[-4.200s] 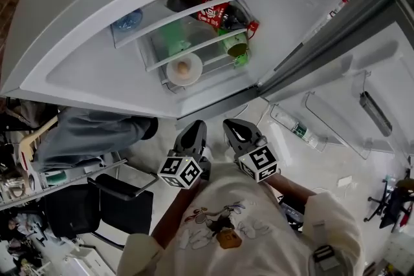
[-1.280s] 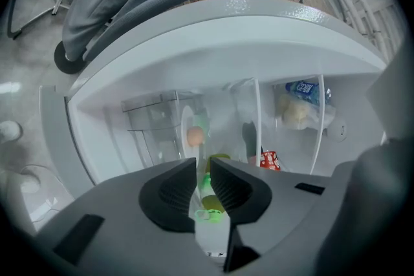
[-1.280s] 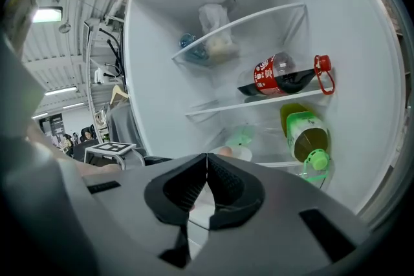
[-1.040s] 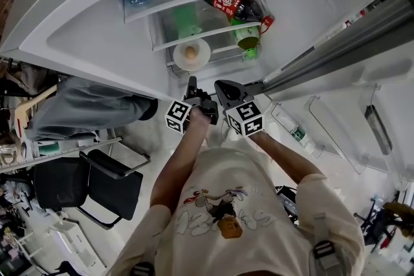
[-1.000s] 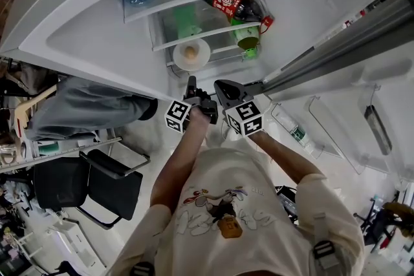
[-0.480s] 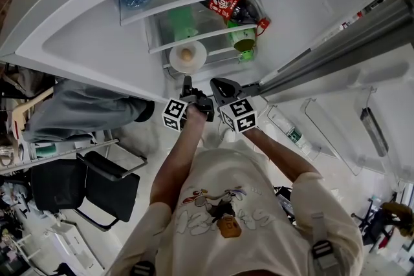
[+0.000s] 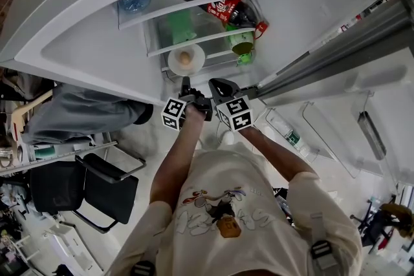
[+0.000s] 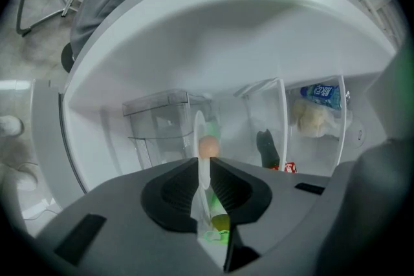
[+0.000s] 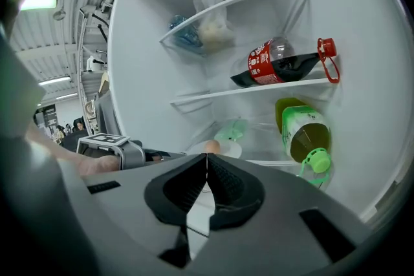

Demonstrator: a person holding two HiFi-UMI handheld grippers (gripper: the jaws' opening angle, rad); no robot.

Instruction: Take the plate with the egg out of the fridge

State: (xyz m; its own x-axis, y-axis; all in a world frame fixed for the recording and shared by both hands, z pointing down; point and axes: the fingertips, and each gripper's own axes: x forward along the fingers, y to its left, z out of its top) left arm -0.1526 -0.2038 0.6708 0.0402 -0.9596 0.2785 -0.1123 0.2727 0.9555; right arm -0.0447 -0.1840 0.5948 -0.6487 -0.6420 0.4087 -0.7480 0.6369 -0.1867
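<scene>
**Left claw on the plate's rim, right claw idle beside it**

Both claws have risen from in front of my chest, where they hung four seconds ago, to the mouth of the fridge (image 7: 97, 42). In the last half second they have barely shifted.

The plate (image 7: 197, 66) sits on the lower glass shelf (image 7: 217, 56), at its left front, with the egg (image 7: 185, 58) on its middle. My left claw (image 7: 187, 83) is turned on its side and pinches the plate's near rim. In the left gripper view the white edge runs down between the two pads and holds them slightly apart. My right claw (image 7: 217, 84) hangs just beside the left one, outside the shelf, with its jaws pressed together on nothing.

A green bottle (image 7: 240, 42) lies on its side on the same shelf just right of the plate, cap toward me. A pale green packet (image 7: 178, 26) lies behind the plate. On the shelf above, a cola bottle (image 7: 223, 10) with a red label lies over the plate's space. A water bottle (image 7: 134, 0) lies higher up on the left. A clear drawer (image 8: 162, 123) sits below the plate's shelf. The open fridge door (image 7: 336, 81) stands to my right.
</scene>
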